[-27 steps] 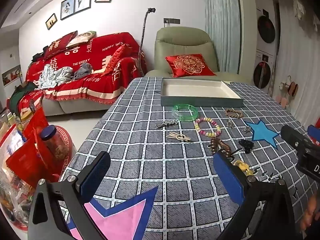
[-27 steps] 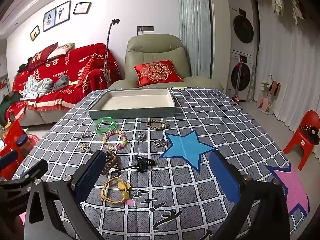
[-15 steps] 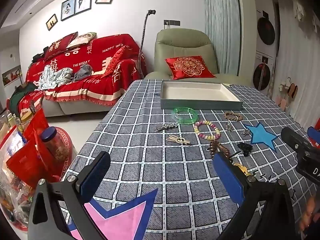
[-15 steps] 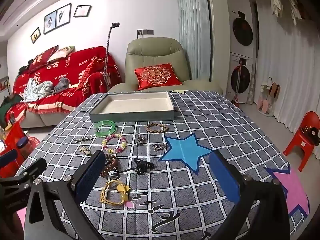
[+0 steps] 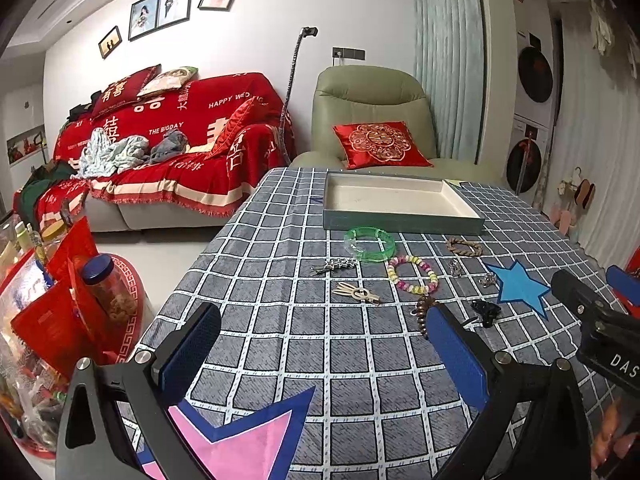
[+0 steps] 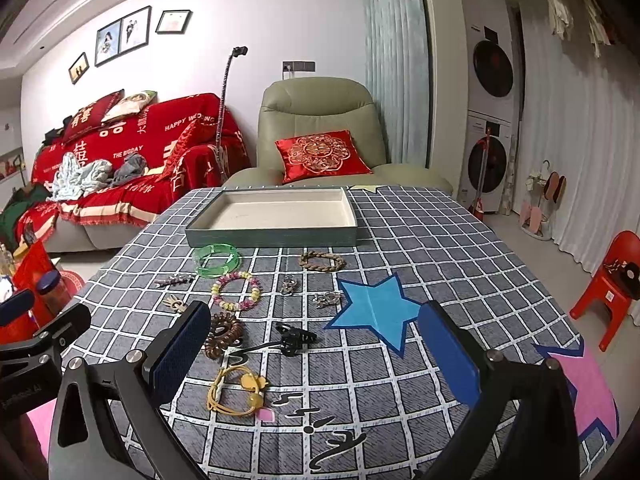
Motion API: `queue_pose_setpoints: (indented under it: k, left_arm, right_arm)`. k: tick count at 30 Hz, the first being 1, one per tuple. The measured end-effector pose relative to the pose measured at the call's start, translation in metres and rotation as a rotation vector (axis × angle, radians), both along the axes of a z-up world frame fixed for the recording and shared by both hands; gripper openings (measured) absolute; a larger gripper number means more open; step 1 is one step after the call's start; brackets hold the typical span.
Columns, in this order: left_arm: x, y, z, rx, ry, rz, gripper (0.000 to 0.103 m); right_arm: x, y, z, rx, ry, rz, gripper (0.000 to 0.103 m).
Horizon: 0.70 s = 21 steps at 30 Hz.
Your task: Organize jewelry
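Right wrist view: my right gripper hangs w/ jaws spread wide, nothing between them, over the grey checked tablecloth. Shallow grey rectangular tray w/ cream lining sits at the far end; translucent green bangle and pastel bead bracelet lie just in front of it. My left gripper is equally wide, empty.

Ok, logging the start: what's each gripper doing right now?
Left gripper: open, holding nothing.
Right gripper: open, holding nothing.
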State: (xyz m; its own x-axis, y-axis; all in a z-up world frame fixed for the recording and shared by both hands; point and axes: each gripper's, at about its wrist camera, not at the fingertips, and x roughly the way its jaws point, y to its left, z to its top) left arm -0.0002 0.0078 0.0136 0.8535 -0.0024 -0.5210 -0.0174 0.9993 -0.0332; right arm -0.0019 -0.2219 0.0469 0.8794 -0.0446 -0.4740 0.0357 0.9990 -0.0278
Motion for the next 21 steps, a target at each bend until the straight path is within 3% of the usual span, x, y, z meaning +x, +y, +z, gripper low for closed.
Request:
queue_pose_setpoints:
  k: [21]
  left_arm:
    - [0.003, 0.004, -0.001, 0.009, -0.006, 0.022, 0.103]
  right_arm:
    - [0.005, 0.010, -0.002, 0.018, -0.003, 0.030, 0.103]
